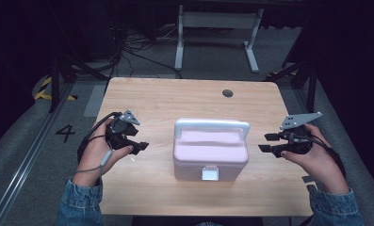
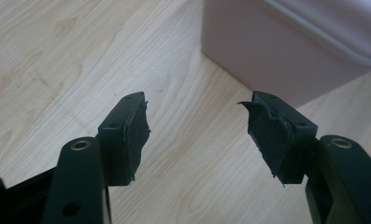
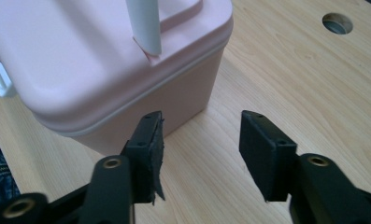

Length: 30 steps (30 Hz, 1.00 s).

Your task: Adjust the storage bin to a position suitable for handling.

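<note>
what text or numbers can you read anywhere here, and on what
"4" – a dark number on the grey floor, left of the table.
The pink box and its white latch bear no readable text.
The yellow and black stripes on the floor are a marking, not words.

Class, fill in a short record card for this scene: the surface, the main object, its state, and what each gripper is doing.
Surface: wooden table with a round hole near its far edge
Main object: pink box with a white handle and a white latch
Box state: lid closed, handle up
Left gripper: open, nothing held, beside the box
Right gripper: open, nothing held, beside the box
Contact: neither gripper touches the box
</note>
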Each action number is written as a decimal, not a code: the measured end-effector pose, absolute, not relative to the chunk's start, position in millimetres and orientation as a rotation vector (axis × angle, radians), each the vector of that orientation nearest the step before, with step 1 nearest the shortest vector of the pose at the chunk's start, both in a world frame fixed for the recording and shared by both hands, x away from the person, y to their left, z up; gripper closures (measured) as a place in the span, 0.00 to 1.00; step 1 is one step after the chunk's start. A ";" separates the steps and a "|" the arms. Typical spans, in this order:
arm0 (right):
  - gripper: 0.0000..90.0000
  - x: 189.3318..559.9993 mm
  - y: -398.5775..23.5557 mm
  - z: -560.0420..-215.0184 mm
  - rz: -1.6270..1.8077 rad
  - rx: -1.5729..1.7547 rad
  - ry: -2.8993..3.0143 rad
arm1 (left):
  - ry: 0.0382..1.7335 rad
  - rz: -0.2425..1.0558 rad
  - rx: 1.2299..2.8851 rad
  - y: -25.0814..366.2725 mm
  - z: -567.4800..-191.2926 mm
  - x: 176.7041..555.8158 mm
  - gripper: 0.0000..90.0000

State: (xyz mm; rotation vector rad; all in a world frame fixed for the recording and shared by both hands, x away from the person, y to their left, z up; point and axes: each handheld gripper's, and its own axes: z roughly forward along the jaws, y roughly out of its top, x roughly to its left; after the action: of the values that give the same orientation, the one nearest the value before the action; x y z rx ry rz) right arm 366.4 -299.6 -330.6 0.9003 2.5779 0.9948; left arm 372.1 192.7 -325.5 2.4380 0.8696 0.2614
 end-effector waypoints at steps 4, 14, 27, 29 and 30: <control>0.52 365.0 -299.9 -330.0 1.023 0.898 2.556 | 0.872 0.238 2.416 187.9 -323.2 370.3 0.43; 0.54 359.6 -304.8 -330.2 1.053 0.920 2.543 | 0.760 0.233 2.369 171.2 -311.3 369.7 0.42; 0.55 349.0 -319.8 -332.5 1.120 0.951 2.507 | 0.594 0.241 2.305 142.7 -301.6 382.2 0.41; 0.55 347.2 -322.5 -332.3 1.137 0.972 2.500 | 0.596 0.240 2.280 135.5 -299.8 386.2 0.39; 0.56 346.7 -323.6 -332.3 1.137 0.980 2.498 | 0.596 0.233 2.272 131.7 -299.3 387.5 0.39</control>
State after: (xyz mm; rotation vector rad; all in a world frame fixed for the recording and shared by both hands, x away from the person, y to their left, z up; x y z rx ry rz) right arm 346.7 -323.6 -332.3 0.9799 2.4983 1.1373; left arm 387.5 131.7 -299.3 2.2723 0.5963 0.2335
